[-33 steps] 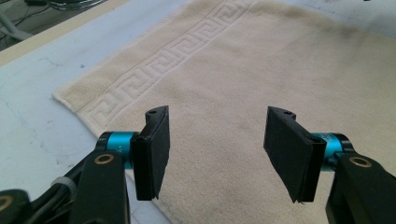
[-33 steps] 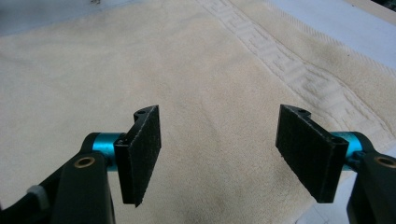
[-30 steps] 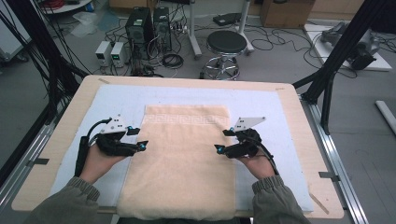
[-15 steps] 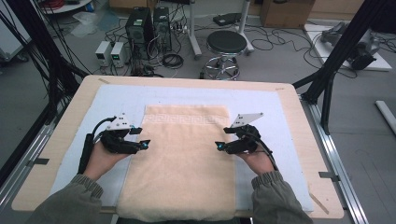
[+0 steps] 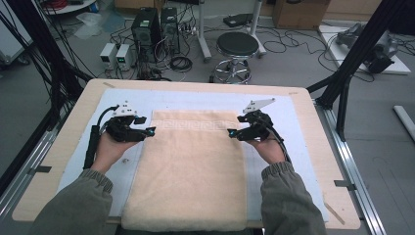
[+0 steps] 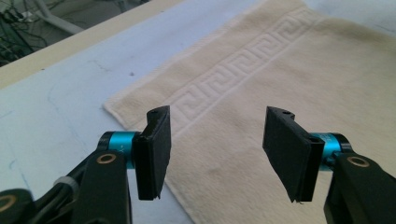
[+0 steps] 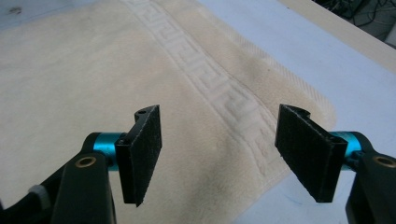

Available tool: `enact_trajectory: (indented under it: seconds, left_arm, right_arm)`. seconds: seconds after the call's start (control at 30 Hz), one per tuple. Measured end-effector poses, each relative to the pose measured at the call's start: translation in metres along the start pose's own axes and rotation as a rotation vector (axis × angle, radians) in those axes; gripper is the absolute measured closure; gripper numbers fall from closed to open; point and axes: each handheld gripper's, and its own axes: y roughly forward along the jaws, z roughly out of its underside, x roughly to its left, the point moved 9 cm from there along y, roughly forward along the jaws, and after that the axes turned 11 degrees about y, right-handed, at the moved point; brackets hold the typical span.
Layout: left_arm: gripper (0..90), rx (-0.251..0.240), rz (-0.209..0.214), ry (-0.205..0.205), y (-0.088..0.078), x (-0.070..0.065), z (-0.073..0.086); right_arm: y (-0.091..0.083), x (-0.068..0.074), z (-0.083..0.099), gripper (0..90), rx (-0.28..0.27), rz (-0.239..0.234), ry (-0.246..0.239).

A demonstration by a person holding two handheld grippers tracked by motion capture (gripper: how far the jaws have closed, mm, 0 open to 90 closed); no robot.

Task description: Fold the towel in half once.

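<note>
Cream towel [image 5: 188,166] lies flat on the table [image 5: 313,122], uncontained.

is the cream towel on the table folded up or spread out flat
Spread out flat. The towel lies as one smooth layer on the blue mat, its patterned border uncovered at the far end, with no fold lines visible.

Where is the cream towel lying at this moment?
In the high view, the cream towel lies flat mid-table on the pale blue mat, between both grippers.
</note>
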Motion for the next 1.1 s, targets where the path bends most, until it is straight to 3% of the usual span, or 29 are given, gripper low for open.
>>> enact_trajectory:
  seconds: [0.13, 0.3, 0.4, 0.5, 0.57, 0.6, 0.67, 0.77, 0.8, 0.9, 1.1]
  left_arm:
    - [43.8, 0.058, 0.012, -0.022, 0.016, 0.009, 0.016]
    - [45.3, 0.067, 0.017, -0.029, 0.034, 0.015, 0.027]
    - [47.3, 0.077, 0.001, -0.031, 0.048, 0.018, 0.034]
    - [48.1, 0.108, 0.01, -0.042, 0.059, 0.018, 0.044]
    - [50.6, 0.135, 0.008, -0.032, 0.063, 0.016, 0.049]
    - [51.6, 0.134, -0.002, -0.03, 0.063, 0.016, 0.049]
    - [67.5, 0.138, 0.001, -0.025, 0.062, 0.014, 0.047]
    - [80.3, 0.151, -0.009, -0.004, 0.063, 0.01, 0.045]
    - [83.4, 0.148, -0.004, -0.01, 0.062, 0.01, 0.044]
    - [84.7, 0.138, 0.004, -0.025, 0.054, 0.012, 0.042]
    - [85.0, 0.042, 0.018, -0.005, 0.025, 0.009, 0.022]
  right_arm:
    - [0.013, -0.01, 0.007, 34.7, 0.031, 0.014, 0.008]
    - [0.032, -0.021, 0.018, 41.0, 0.073, 0.013, 0.018]
    - [0.042, -0.029, 0.026, 44.1, 0.093, 0.019, 0.051]
    - [0.052, -0.035, 0.035, 47.8, 0.125, 0.027, 0.071]
    - [0.056, -0.037, 0.037, 54.2, 0.103, 0.041, 0.081]
    - [0.056, -0.037, 0.037, 55.3, 0.099, 0.041, 0.083]
    - [0.054, -0.036, 0.038, 65.6, 0.1, 0.031, 0.107]
    - [0.054, -0.03, 0.038, 82.8, 0.126, -0.002, 0.09]
    - [0.053, -0.027, 0.037, 82.9, 0.133, -0.015, 0.074]
    - [0.05, -0.022, 0.034, 83.7, 0.125, -0.036, 0.057]
    - [0.021, -0.007, 0.02, 85.1, 0.061, -0.092, 0.024]
